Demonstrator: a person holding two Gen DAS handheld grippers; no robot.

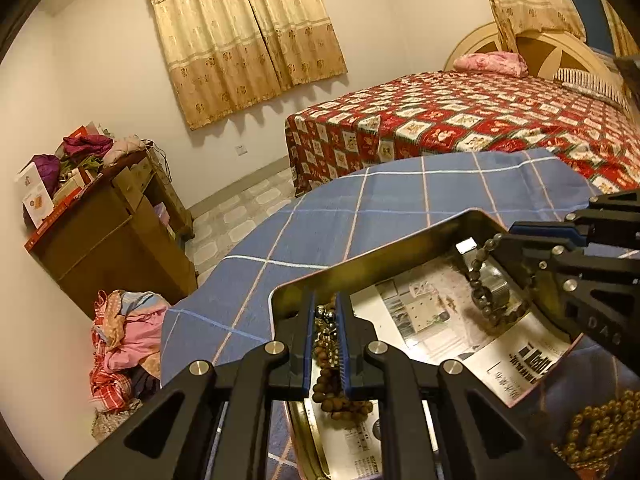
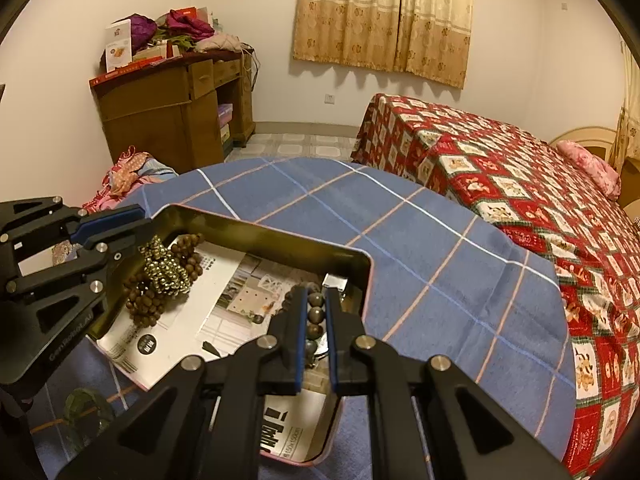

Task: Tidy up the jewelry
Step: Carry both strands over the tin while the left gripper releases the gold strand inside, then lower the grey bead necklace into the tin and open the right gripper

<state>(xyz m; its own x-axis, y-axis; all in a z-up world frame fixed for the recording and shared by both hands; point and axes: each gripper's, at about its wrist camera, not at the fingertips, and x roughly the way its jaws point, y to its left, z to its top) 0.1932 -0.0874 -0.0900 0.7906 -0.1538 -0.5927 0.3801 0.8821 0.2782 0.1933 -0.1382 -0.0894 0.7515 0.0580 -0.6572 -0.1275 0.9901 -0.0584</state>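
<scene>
A shallow metal tin (image 1: 384, 256) lined with printed paper sits on the blue checked tablecloth (image 1: 320, 220). My left gripper (image 1: 325, 340) is shut on a bundle of brown wooden beads and a metallic bead string (image 1: 326, 376), over the tin's left end; it also shows in the right wrist view (image 2: 138, 236), where the bundle (image 2: 160, 276) hangs into the tin (image 2: 280, 240). My right gripper (image 2: 316, 320) is shut on a dark bead bracelet (image 2: 316, 314) over the tin's far right corner, which shows in the left wrist view (image 1: 480, 280) below the gripper (image 1: 504, 236).
A golden bead necklace (image 1: 600, 424) lies on the cloth right of the tin. A green bangle (image 2: 86, 404) lies on the cloth at the left. A red patterned bed (image 2: 520, 200) stands beyond the table. A wooden cabinet (image 2: 168, 108) stands by the wall.
</scene>
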